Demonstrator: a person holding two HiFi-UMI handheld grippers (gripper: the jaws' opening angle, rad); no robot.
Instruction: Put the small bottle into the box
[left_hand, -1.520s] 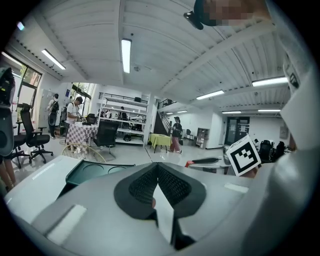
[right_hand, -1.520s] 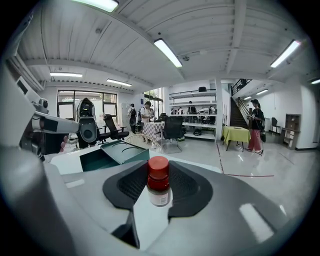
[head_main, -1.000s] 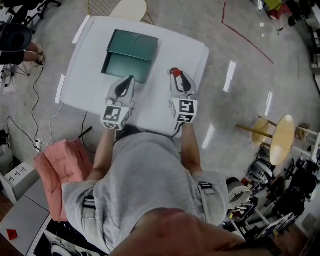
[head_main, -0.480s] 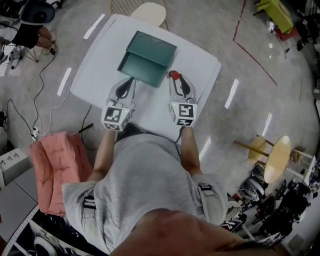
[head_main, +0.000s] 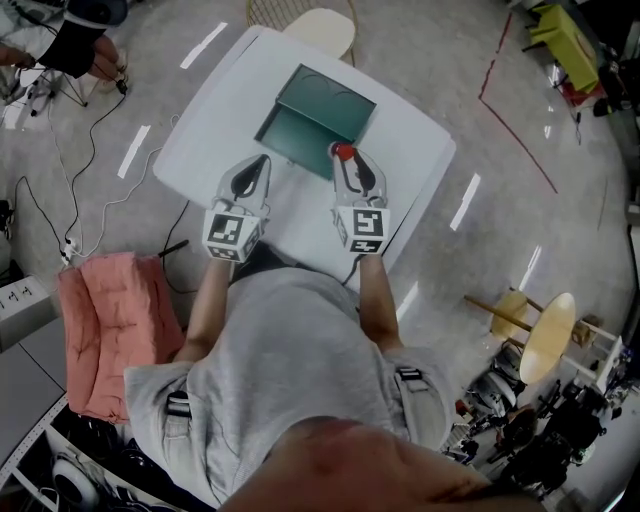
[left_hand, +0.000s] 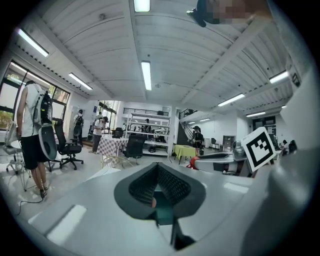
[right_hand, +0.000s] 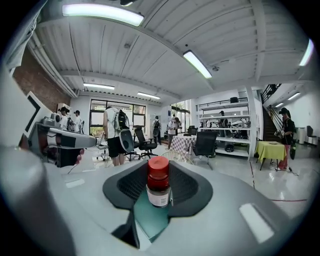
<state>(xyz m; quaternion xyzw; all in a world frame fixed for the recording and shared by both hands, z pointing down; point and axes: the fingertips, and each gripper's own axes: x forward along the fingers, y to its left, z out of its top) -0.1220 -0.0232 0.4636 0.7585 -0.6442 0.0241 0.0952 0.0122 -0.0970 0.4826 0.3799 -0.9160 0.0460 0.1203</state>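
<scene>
The right gripper (head_main: 347, 160), fingers clamped on the bottle (right_hand: 159, 187), should hold it upright until squarely over the box (head_main: 318, 112) at upper centre.

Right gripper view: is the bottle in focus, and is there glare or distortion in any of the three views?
Right gripper view: the small bottle is sharp; fisheye bends the ceiling, and the corners are black. Left gripper view: the same warp. Head view: light streaks glare on the floor; the box is evenly lit.
</scene>
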